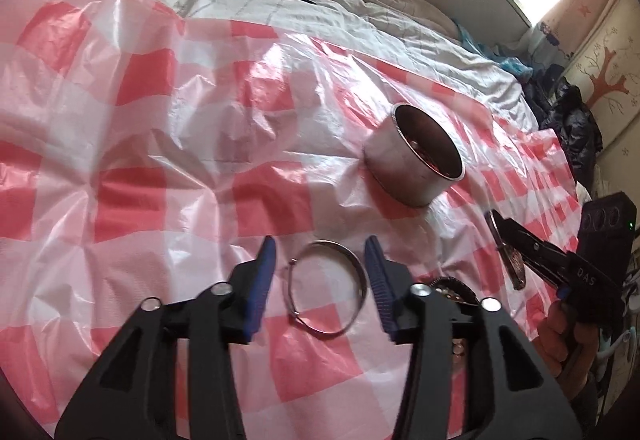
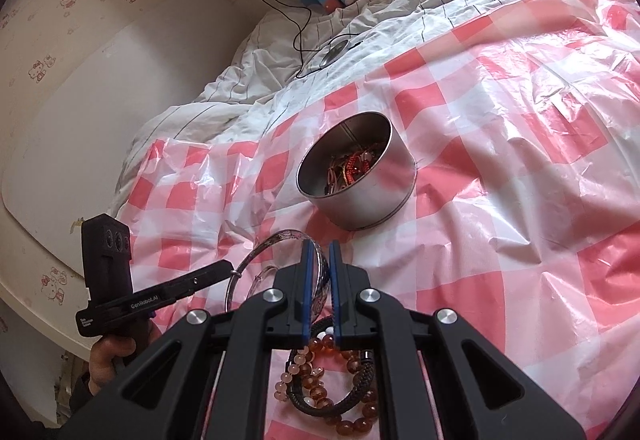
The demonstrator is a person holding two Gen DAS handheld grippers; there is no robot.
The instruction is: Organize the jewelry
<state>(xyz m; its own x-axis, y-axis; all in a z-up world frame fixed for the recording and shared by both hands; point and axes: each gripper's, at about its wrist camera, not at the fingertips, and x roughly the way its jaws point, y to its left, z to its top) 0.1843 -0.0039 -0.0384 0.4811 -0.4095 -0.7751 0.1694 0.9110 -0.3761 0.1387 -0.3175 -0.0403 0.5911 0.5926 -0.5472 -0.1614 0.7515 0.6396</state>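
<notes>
Thin silver bangle (image 1: pixel 326 290) lies flat on the checked plastic sheet (image 1: pixel 160 143), just short of the round tin (image 1: pixel 416 163), long axis running roughly toward the tin. Left gripper (image 1: pixel 322 272) straddles it, jaws about half spread, pads clear of the wire, nothing held.

Right gripper (image 2: pixel 320 268), beside the tin on its near side, is nearly closed on a wide patterned bangle (image 2: pixel 276 240), which stands on edge, plane in line with the fingers. Bead bracelets (image 2: pixel 320 380) lie in a pile under it.

Risks: thin bangle slides on slick plastic when pinched; wide bangle may pivot in the grip, contact probably narrow, view blurred. Tin already holds red cords (image 2: pixel 352 171), snag possible.
</notes>
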